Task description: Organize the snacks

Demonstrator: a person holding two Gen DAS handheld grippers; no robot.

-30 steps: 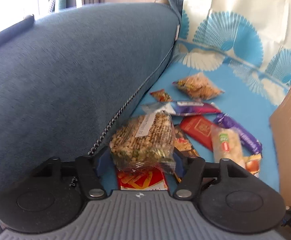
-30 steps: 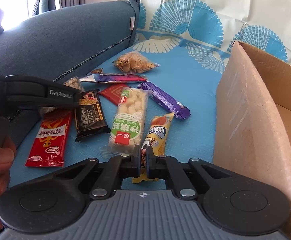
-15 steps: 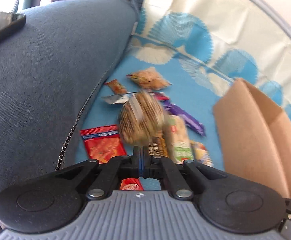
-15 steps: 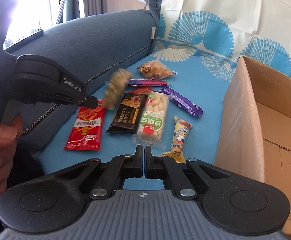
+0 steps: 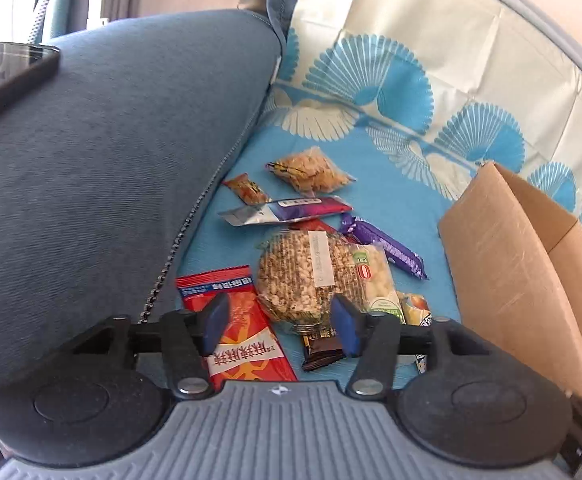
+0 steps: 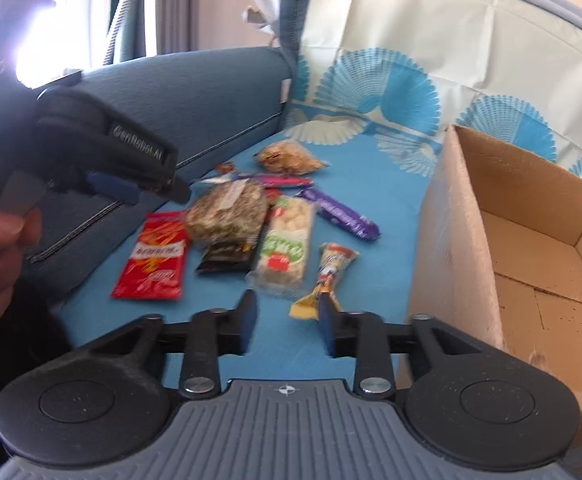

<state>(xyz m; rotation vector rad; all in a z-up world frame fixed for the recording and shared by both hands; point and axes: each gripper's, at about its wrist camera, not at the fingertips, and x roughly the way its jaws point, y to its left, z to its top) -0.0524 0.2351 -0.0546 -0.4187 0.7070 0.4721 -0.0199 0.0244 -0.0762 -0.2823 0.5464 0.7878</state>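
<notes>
Several snack packs lie on the blue sofa cover. A clear bag of puffed grain (image 5: 305,276) (image 6: 227,214) rests on top of a dark bar (image 5: 323,350) and beside a red packet (image 5: 239,328) (image 6: 155,256). My left gripper (image 5: 279,322) is open and empty, raised just above the red packet; it shows in the right wrist view (image 6: 131,188) too. My right gripper (image 6: 287,320) is open and empty, above the cover near a yellow candy (image 6: 327,276). A green-white puffed bar (image 6: 287,244) and a purple bar (image 6: 339,214) lie nearby.
An open cardboard box (image 6: 531,256) (image 5: 523,272) stands at the right, with nothing seen in it. The blue sofa armrest (image 5: 111,160) rises at the left with a phone (image 5: 11,76) on it. A peanut bag (image 5: 311,170) and small packs lie further back.
My left gripper opened and the grain bag dropped from it onto the other snacks. My right gripper opened and drew back a little.
</notes>
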